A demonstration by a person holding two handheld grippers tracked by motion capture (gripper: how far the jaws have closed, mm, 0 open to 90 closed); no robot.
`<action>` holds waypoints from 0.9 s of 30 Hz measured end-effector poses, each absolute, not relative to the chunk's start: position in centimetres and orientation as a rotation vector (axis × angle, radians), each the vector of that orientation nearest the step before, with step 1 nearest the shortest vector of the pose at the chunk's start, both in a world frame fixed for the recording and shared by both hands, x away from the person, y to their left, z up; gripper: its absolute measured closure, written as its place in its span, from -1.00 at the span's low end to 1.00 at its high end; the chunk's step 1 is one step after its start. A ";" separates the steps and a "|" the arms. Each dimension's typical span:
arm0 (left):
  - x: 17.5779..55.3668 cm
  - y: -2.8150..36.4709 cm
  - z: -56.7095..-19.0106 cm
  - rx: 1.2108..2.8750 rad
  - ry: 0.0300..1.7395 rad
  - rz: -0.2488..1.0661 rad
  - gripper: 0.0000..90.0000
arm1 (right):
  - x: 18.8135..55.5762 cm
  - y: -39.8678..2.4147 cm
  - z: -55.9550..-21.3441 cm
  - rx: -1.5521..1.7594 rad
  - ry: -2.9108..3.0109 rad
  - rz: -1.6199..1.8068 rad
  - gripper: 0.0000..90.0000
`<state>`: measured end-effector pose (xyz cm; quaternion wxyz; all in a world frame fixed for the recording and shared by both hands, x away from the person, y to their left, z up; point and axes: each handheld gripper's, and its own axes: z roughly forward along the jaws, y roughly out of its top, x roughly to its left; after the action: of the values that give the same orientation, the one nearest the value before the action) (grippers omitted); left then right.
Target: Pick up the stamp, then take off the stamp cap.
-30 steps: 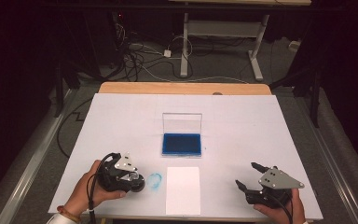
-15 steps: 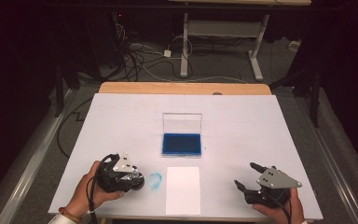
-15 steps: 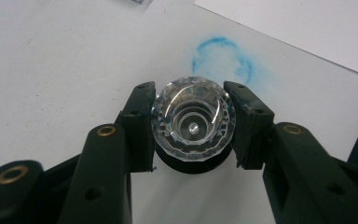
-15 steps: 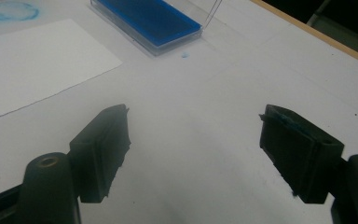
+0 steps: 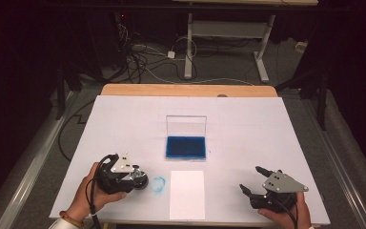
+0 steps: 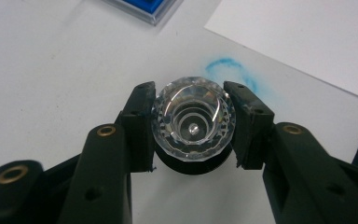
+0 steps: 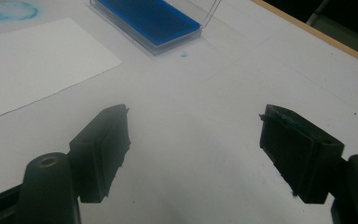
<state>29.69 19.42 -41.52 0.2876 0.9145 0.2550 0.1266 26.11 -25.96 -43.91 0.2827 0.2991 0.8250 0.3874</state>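
Gripping the clear-topped stamp (image 6: 193, 123) low on the surface (image 5: 267, 129) beside a blue ring mark (image 5: 158, 184), the left claw (image 5: 140, 179) appears poised to ink it, while the right claw (image 7: 193, 149) rests released, empty.

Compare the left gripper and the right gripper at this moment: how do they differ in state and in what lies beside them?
The left gripper is shut on a clear faceted stamp; the right gripper is open, with bare table between its jaws. The left gripper sits beside a blue ring mark, left of the white paper; the right gripper sits right of the paper. Both rest low near the table's front edge, each in a hand.
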 end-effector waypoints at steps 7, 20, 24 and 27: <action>30.1 19.3 -41.3 2.385 0.698 0.367 0.21 | 26.0 -26.1 -43.9 0.807 2.205 1.034 -0.46; 31.7 17.7 -40.0 2.290 0.624 0.423 0.21 | 25.9 -26.3 -44.0 0.813 2.213 1.025 -0.48; 32.2 17.4 -39.7 2.272 0.605 0.403 0.21 | 26.1 -26.2 -44.1 0.790 2.239 1.027 -0.51; 32.5 17.0 -39.6 2.256 0.593 0.393 0.21 | 26.4 -26.0 -44.0 0.788 2.241 1.018 -0.54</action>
<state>32.54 16.98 -39.57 0.3782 0.8828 0.2322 0.1537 26.38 -26.04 -44.05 0.2751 0.2932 0.8336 0.3788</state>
